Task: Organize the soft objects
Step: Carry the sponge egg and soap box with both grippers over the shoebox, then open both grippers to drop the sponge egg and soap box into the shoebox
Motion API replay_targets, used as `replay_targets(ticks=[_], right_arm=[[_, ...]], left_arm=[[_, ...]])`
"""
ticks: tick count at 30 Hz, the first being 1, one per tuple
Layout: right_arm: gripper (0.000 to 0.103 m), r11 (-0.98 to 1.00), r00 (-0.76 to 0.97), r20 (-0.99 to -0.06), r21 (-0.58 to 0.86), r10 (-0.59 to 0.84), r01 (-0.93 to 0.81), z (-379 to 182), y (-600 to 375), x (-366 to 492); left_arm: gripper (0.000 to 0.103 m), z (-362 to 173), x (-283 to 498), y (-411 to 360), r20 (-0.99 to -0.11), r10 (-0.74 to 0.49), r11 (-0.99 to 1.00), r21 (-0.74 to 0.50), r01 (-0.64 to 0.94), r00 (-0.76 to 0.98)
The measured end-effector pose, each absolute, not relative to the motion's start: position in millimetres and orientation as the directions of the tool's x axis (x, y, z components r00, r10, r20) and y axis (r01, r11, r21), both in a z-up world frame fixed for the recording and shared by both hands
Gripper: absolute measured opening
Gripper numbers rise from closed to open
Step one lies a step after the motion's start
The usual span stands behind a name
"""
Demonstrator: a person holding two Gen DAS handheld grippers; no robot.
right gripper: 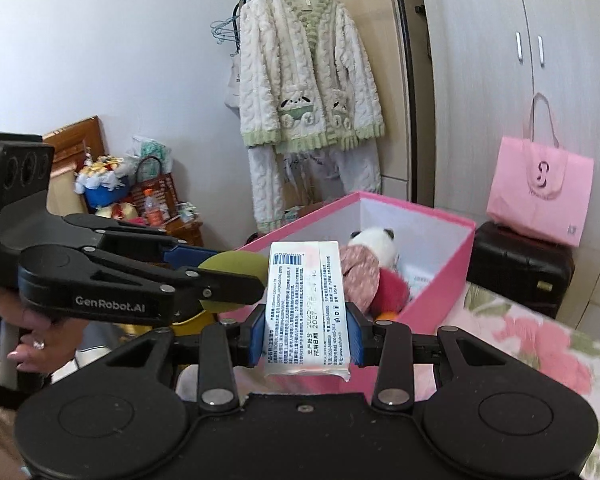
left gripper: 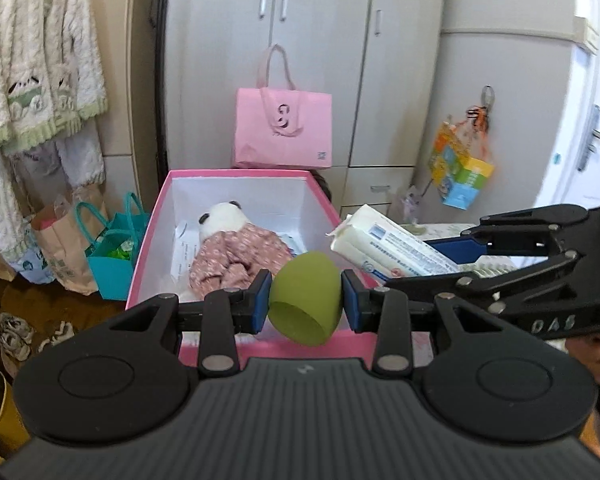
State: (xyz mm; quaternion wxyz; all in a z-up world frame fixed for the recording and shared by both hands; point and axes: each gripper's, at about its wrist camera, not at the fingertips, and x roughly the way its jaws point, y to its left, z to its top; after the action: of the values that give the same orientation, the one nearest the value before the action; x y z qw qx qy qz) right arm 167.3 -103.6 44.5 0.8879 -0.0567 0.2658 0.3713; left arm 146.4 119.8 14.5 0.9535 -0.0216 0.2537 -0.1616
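Left wrist view: both tongs angled down over pink box (left gripper: 156,236), left tongs (left gripper: 306,304) gripping green sponge (left gripper: 304,300), right tongs (right gripper: 306,332) gripping tissue pack (right gripper: 306,312)

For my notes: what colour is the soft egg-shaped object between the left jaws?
The egg-shaped object is olive green, plain without pattern; the left wrist view shows it best.

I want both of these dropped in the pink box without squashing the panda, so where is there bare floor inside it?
In the pink box, the white floor is bare along the far wall and far right corner, behind the panda plush. The plush and papers crowd the middle and near side. The green sponge and tissue pack are both gripped.
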Motion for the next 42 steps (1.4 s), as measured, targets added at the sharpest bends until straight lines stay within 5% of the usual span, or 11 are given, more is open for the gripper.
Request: replay_targets(ticks=[23,31,42], right_arm=[[0.046,0.801,0.647,-0.656,-0.105,0.39,-0.589,-4.2,-37.2,318.8],[0.06,0.804,0.672,-0.594,-0.068,0.443,-0.591,4.5,-55.3,302.4],[0.061,0.819,0.706,-0.505,0.004,0.497,-0.573,24.6,-101.3,230.1]], left_arm=[[0.039,-18.8,296.1,145.5,-0.618,-0.145,0.987,-0.145,0.069,0.773],[0.059,-9.9,272.3,140.5,-0.579,-0.14,0.988,-0.132,0.076,0.803],[0.063,8.0,209.2,131.8,-0.494,-0.18,0.983,-0.131,0.132,0.85]])
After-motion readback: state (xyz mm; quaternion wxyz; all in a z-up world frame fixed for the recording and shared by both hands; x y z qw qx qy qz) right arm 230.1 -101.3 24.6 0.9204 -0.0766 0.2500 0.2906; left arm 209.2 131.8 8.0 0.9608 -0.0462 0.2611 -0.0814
